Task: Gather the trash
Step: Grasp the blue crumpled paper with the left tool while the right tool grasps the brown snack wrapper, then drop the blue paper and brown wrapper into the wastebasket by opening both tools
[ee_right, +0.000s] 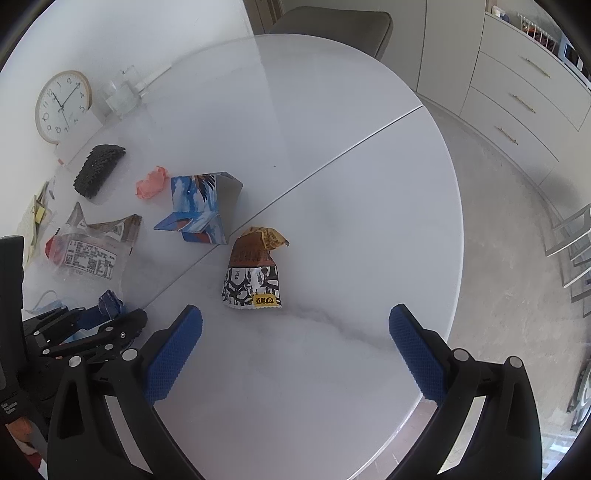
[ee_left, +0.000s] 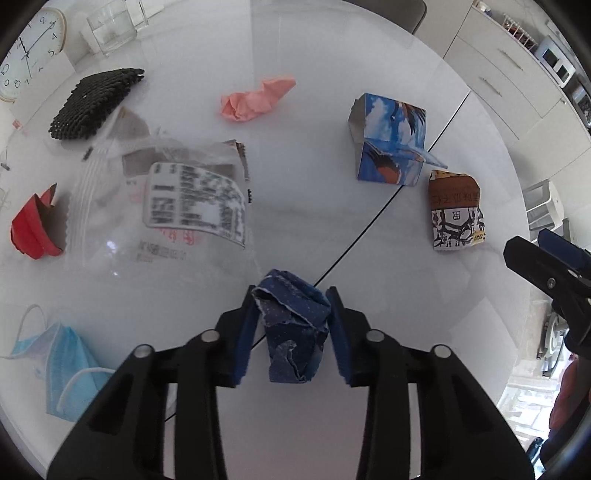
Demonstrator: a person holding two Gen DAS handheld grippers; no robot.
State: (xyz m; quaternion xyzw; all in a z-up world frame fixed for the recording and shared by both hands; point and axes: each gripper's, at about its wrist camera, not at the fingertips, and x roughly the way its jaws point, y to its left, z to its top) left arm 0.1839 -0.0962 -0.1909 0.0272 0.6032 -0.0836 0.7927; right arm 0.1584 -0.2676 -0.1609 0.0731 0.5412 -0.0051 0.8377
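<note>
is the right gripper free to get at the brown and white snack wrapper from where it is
Probably yes: the right gripper is open and empty, and the snack wrapper lies just ahead on bare table, with nothing between them.

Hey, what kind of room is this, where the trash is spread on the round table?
Probably a home dining area: a round white table with a chair pushed up to it, pale drawer cabinets beside it, and a wall clock propped at the table's edge.

label print: blurred on the clear plastic bag [ee_left: 162,206]
clock: round white wall clock [ee_left: 26,51] cut by frame edge
</note>
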